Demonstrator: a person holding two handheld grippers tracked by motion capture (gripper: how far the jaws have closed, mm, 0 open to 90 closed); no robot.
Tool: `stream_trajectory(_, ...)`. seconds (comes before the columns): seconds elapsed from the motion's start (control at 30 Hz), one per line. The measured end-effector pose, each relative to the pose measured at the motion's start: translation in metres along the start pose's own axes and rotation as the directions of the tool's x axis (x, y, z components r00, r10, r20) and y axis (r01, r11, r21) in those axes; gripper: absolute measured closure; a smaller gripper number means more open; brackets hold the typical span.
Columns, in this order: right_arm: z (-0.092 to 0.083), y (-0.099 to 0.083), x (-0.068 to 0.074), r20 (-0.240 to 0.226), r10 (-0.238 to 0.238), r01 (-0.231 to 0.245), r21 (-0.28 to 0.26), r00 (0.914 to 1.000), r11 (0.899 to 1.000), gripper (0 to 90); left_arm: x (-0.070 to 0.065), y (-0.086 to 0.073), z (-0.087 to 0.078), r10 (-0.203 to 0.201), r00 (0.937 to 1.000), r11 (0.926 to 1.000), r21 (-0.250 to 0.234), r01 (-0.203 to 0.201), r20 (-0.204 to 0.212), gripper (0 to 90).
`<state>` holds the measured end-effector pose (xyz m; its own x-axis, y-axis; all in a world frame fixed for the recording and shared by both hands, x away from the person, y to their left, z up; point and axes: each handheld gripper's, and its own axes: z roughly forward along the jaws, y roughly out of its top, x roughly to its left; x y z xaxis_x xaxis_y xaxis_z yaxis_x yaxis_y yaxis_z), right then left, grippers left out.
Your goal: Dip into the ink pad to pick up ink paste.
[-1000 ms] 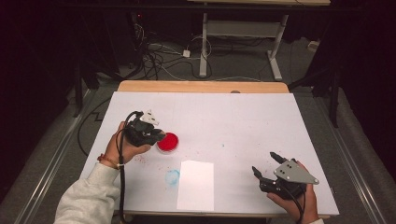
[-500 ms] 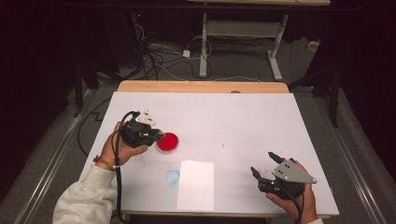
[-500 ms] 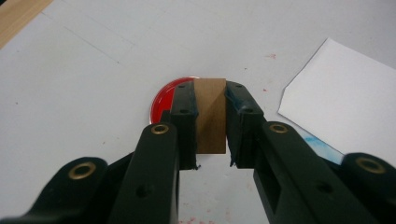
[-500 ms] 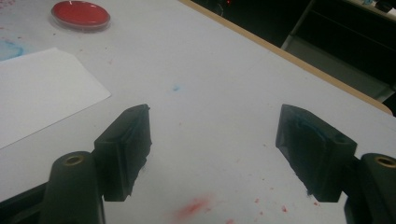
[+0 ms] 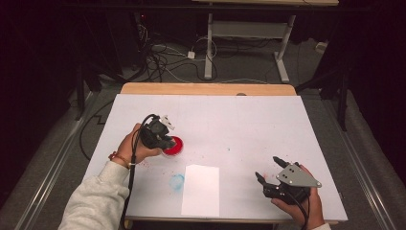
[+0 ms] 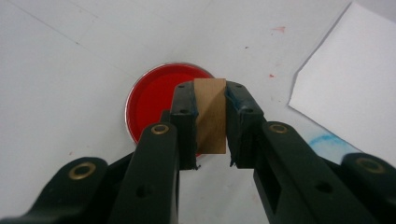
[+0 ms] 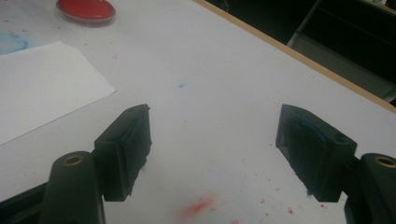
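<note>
One block (image 6: pixel 210 115) pinched in left tongs (image 6: pixel 209 126)

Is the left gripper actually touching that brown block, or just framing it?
Touching. The left gripper view shows the left gripper with both jaws pressed flat against the sides of the brown block, no gap on either side, above the red dish.

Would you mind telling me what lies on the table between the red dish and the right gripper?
In the high view, the white paper sheet lies between the red dish and the right gripper, with faint paint specks on bare tabletop.
</note>
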<state>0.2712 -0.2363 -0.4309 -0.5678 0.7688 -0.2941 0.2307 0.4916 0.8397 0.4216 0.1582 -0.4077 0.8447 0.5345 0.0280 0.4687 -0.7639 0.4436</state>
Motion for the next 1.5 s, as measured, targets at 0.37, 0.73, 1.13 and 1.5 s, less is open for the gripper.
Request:
stream_trajectory(0.37,-0.001,-0.002,0.001,-0.003,-0.009,0.009,0.010,1.0000,1.000,26.8,0.011,0.001,0.024,-0.036,0.9993,0.9975,0.062,0.035,0.010,74.0)
stream_trajectory(0.73,-0.001,-0.002,0.003,-0.011,-0.016,0.017,0.016,0.9998,1.000,26.8,0.017,0.001,0.031,-0.069,0.9975,0.9957,0.063,0.068,0.014,73.9)
stream_trajectory(1.13,0.000,-0.001,0.004,-0.013,-0.024,0.024,0.019,0.9996,1.000,26.6,0.009,0.005,0.034,-0.043,0.9986,0.9955,0.083,0.046,-0.030,74.1)
stream_trajectory(1.5,-0.001,-0.001,0.004,-0.013,-0.025,0.025,0.019,0.9996,1.000,26.6,0.016,0.001,0.034,-0.079,0.9968,0.9951,0.060,0.079,0.010,74.0)
